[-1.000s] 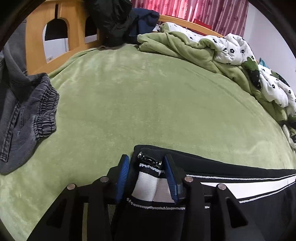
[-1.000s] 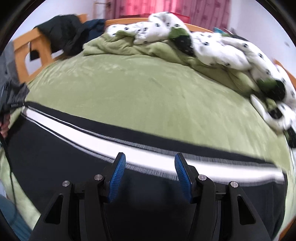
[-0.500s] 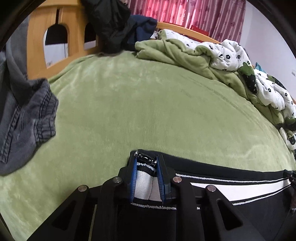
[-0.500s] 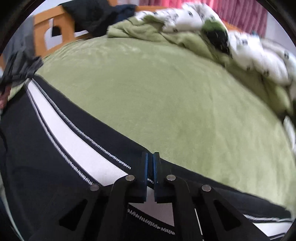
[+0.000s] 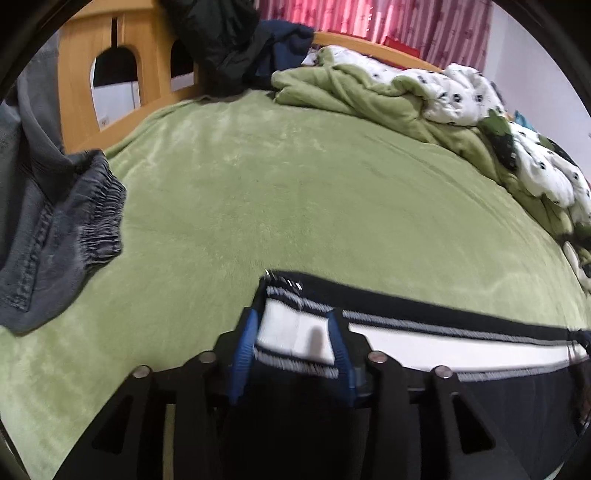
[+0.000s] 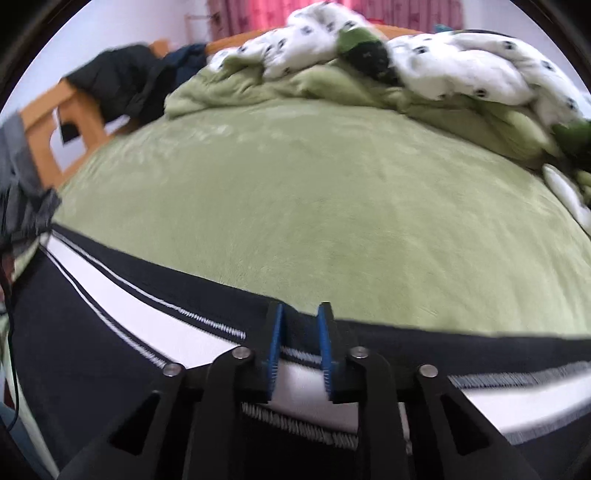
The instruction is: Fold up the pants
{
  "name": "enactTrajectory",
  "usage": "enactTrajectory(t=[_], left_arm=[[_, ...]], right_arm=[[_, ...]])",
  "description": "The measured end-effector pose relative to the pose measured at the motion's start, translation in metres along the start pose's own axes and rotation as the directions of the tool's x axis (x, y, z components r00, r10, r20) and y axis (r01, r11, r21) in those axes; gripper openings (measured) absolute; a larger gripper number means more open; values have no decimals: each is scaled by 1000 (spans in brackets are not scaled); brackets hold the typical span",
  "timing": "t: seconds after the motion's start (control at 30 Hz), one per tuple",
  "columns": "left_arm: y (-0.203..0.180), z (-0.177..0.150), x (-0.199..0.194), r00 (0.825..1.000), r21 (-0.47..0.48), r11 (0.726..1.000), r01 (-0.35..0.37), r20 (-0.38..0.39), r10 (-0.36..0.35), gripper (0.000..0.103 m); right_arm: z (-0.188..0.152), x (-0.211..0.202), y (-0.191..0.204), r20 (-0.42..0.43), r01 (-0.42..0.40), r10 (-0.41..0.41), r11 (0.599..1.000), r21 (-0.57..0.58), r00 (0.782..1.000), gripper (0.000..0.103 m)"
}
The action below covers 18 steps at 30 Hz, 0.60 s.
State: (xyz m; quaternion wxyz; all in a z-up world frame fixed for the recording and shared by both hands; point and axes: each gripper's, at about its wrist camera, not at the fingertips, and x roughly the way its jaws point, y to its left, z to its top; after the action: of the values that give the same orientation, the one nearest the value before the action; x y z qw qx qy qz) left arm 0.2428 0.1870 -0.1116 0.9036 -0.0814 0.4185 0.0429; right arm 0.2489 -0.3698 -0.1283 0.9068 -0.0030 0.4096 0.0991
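Nearest the left wrist camera, the left gripper [image 5: 291,325] stands with its blue pads parted wide on either side of the white side stripe at the end of the black pants [image 5: 480,398], the cloth lying loose between them rather than pinched. In the right wrist view the right gripper [image 6: 298,332] sits farther along the same stripe, its pads a narrow gap apart with the striped edge of the pants [image 6: 110,350] running between them; the pads do not look pressed together. The pants lie stretched flat along the near edge of the green bedspread [image 5: 314,192], stripe uppermost. The fabric looks like a soft, light knit that will sag and slide, so a fold likely goes best with a hold at the stitched stripe edge or the thicker hem, where several layers give the pads something to bite. Off to the left of the bedspread lies a pair of grey jeans [image 5: 55,229], apart from the pants. Beyond, a rumpled green and white spotted quilt [image 5: 461,96] is heaped along the far side, dark clothes [image 5: 221,33] hang over the wooden bed frame [image 5: 147,74], and red curtains [image 5: 388,22] close the background.
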Motion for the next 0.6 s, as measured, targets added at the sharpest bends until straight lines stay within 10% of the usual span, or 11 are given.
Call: enactTrajectory(t=[0.3, 0.47, 0.6], left_arm=[[-34, -17, -54, 993, 19, 993, 120, -7, -120, 55], [-31, -51, -91, 996, 31, 996, 87, 11, -88, 58], [-13, -81, -102, 983, -132, 975, 181, -7, -183, 58]], right_arm=[[-10, 5, -3, -113, 122, -112, 988, 89, 987, 40], [-31, -68, 7, -20, 145, -143, 984, 108, 989, 50], [-64, -122, -9, -14, 176, -177, 962, 206, 984, 57]])
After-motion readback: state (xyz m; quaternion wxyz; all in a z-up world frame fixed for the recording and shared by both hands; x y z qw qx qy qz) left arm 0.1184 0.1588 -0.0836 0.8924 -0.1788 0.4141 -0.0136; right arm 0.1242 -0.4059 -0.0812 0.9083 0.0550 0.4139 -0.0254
